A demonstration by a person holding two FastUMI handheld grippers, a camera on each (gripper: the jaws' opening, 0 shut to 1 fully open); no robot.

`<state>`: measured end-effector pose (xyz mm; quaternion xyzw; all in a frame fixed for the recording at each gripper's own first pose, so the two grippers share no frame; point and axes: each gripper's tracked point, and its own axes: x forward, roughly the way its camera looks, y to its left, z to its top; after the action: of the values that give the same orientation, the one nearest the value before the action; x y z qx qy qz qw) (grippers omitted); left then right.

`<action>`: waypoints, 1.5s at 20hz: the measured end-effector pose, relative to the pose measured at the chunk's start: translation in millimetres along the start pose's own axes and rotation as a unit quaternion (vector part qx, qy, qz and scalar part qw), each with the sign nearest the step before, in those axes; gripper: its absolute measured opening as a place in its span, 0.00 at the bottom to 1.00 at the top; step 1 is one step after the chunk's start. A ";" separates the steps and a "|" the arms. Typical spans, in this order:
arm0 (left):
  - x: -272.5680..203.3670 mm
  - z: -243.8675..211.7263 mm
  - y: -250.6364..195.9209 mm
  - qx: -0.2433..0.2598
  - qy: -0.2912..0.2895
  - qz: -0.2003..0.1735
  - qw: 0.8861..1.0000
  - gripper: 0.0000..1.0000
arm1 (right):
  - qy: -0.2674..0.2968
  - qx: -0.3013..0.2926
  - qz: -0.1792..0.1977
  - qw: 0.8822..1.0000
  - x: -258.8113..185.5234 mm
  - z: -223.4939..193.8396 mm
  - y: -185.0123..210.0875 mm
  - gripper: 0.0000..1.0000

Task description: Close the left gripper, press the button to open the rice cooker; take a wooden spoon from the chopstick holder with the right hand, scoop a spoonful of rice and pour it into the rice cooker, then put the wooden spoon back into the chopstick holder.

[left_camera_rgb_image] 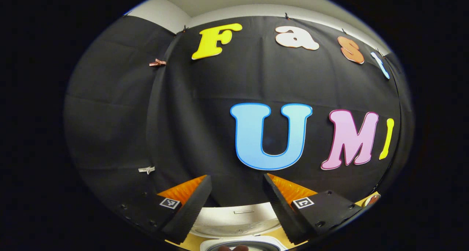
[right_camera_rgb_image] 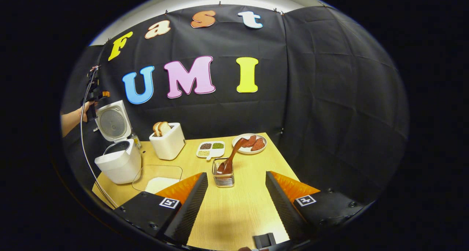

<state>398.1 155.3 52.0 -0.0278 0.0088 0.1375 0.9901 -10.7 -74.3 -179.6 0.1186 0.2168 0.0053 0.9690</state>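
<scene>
In the right gripper view the white rice cooker (right_camera_rgb_image: 118, 163) stands at the table's left with its lid (right_camera_rgb_image: 111, 122) raised. A hand holds my left gripper (right_camera_rgb_image: 93, 94) up beside the lid's top. A metal chopstick holder (right_camera_rgb_image: 223, 178) with the wooden spoon (right_camera_rgb_image: 233, 155) leaning in it stands mid-table, just ahead of my open, empty right gripper (right_camera_rgb_image: 235, 174). White rice lies in a clear tray (right_camera_rgb_image: 157, 180) beside the cooker. In the left gripper view my left gripper (left_camera_rgb_image: 237, 177) is open over the rice cooker's white top (left_camera_rgb_image: 238, 221), facing the wall.
A white toaster (right_camera_rgb_image: 167, 141) with bread, a divided dish of grains (right_camera_rgb_image: 210, 149) and a plate of meat slices (right_camera_rgb_image: 251, 143) line the back of the wooden table (right_camera_rgb_image: 238, 214). A cable (right_camera_rgb_image: 86, 159) hangs from the left gripper past the cooker.
</scene>
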 end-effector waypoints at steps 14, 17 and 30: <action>-38.2 -59.9 -10.2 0.002 0.122 0.016 0.992 1.00 | -0.016 -0.002 0.000 1.000 -14.8 13.5 5.0 0.99; -72.5 -75.1 -17.1 -0.001 0.142 0.018 0.990 1.00 | -0.018 0.008 0.012 1.000 -15.3 12.8 9.2 0.98; -165.3 -204.8 -50.3 -0.001 0.221 0.053 0.974 0.99 | -0.038 -0.010 0.026 0.999 -22.6 32.7 6.7 0.98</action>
<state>250.7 50.2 -145.7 -0.0581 0.2285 0.1803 0.9549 -17.0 -76.6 -139.9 0.1144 0.1764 0.0285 0.9772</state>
